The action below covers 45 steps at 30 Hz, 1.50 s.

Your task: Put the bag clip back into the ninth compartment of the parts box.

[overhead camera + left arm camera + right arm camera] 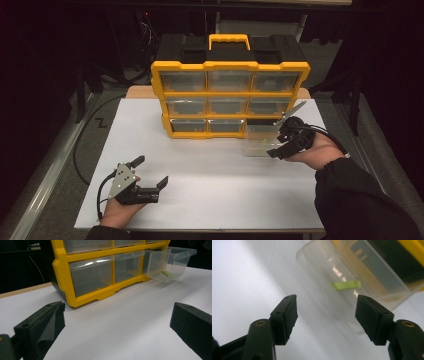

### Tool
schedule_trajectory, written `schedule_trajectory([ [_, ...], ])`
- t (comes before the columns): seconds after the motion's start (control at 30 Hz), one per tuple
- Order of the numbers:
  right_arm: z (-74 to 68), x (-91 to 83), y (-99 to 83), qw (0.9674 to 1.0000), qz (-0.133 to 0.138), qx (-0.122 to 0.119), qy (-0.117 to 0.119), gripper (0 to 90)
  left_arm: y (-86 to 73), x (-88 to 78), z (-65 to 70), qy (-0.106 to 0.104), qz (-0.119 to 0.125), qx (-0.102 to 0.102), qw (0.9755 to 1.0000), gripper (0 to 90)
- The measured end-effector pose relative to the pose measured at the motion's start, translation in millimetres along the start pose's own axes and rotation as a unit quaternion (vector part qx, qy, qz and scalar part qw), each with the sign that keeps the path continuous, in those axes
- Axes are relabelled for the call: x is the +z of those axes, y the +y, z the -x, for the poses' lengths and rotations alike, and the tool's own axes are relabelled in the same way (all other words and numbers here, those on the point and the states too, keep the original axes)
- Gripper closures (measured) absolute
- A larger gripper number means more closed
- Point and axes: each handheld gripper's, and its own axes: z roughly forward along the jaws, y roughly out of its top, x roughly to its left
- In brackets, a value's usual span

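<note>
- Right gripper view: right gripper [325,315], jaws apart and empty, faces the clear drawer [352,285] pulled from the yellow cabinet [230,95] — green piece [346,285] inside, straight ahead.
- Left gripper [150,172] — open, well apart.

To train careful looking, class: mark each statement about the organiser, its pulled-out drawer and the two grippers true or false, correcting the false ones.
1. The clear drawer is pulled out at the yellow organiser's bottom right. True.
2. The drawer holds a red piece. False: the small piece is green.
3. The right gripper is open, nothing between its jaws. True.
4. The left gripper grips the organiser's handle. False: it rests open over the white table, apart from the organiser.
5. All nine drawers are pushed in. False: one is out.
</note>
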Motion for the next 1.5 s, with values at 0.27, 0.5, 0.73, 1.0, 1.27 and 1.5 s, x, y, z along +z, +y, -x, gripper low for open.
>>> schedule_trajectory([
  [0.27, -3.3, -7.5, -19.3, 1.0000, 0.001, 0.006, -0.003, 28.7, -0.3, 0.6, 1.2, -0.002, -0.003, 0.002, 1.0000, 0.3],
  [0.5, -6.2, -7.1, -36.2, 0.9999, -0.009, 0.011, -0.006, 23.4, -0.4, 0.4, 1.5, -0.002, -0.003, 0.002, 1.0000, 0.3],
  [0.73, -11.9, 2.5, -47.8, 0.9997, -0.016, 0.019, -0.007, 10.9, -0.6, 0.4, 1.5, -0.001, -0.003, 0.002, 1.0000, 0.3],
  [1.0, -22.7, 31.3, -56.8, 0.9988, -0.040, 0.026, -0.011, 1.1, -0.8, 0.4, 1.9, -0.002, -0.005, 0.003, 1.0000, 0.2],
  [1.27, -30.4, 58.1, -65.6, 0.9981, -0.057, 0.024, -0.004, 1.1, -0.8, 0.5, 1.6, -0.002, -0.005, 0.002, 1.0000, 0.3],
  [1.5, -35.3, 72.2, -72.9, 0.9987, -0.047, 0.019, -0.008, 1.1, -0.9, 0.5, 1.7, -0.004, -0.006, 0.001, 1.0000, 0.3],
])
